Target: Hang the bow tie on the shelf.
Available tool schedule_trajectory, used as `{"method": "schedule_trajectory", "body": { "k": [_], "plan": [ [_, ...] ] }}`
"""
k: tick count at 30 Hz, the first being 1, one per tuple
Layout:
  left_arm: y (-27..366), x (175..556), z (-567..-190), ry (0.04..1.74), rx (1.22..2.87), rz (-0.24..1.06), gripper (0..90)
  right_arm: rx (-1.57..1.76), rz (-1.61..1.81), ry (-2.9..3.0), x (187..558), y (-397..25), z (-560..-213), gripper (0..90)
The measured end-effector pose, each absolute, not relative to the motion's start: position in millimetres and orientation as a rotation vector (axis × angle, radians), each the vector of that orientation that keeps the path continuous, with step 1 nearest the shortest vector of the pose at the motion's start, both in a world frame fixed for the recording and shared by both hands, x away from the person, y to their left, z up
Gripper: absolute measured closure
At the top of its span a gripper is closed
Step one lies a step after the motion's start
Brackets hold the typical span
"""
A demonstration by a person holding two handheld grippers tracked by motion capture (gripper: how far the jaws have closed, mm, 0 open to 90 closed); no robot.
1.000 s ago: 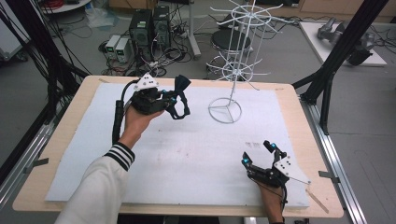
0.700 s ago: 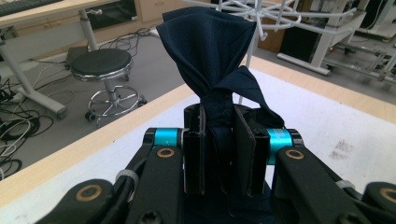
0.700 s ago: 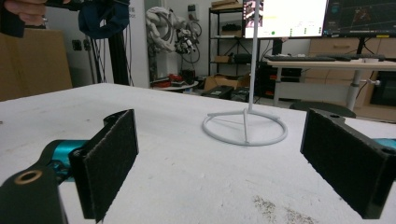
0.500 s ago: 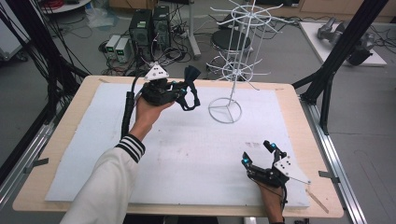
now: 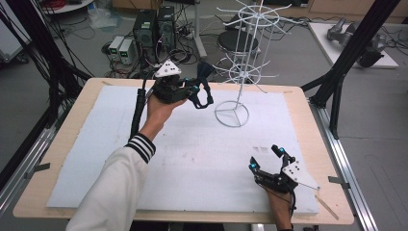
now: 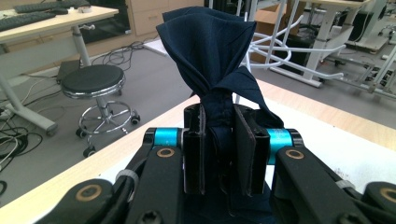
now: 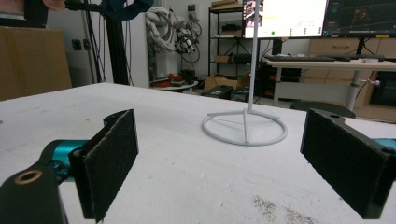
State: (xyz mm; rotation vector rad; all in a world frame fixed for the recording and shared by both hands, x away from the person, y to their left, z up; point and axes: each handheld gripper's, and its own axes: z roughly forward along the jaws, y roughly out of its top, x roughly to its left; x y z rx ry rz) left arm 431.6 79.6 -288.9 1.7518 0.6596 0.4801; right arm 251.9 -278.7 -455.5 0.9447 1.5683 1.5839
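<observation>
My left gripper (image 5: 199, 89) is held up over the far left-middle of the table, shut on a dark navy cloth (image 6: 212, 60). The cloth bunches between the jaws and fans out above them; it also shows past the jaws as a dark shape (image 5: 206, 72) in the high view. A white wire rack (image 5: 243, 53) stands just right of that gripper, its ring base (image 5: 232, 114) on the white mat (image 5: 192, 149). My right gripper (image 5: 267, 158) rests low at the near right of the mat, open, nothing between its pads (image 7: 109, 158). The rack's base (image 7: 244, 127) lies ahead of it.
The table's wooden rim (image 5: 312, 125) frames the mat. Black frame posts (image 5: 356, 43) rise at the right and left. Beyond the far edge are computer boxes (image 5: 154, 26), cables and a black stool (image 5: 233, 41). A small grey smudge (image 5: 262, 149) marks the mat near my right gripper.
My left gripper has carried the navy cloth rightward and farther back, closer to the wire rack. The right gripper has stayed put.
</observation>
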Motion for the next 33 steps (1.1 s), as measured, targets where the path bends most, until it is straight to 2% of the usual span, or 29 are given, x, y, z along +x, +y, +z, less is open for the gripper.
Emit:
{"method": "schedule_trajectory", "body": {
  "k": [21,33],
  "plan": [
    [53.4,442.7,-281.1,0.65,1.732,0.481,74.4,0.943,1.585,1.567,251.7,-278.8,-455.6,10.2],
    [42.0,447.8,-293.1,0.654,1.769,0.482,74.4,0.942,1.583,1.568,251.8,-279.0,-455.5,10.2]
  ]
}}
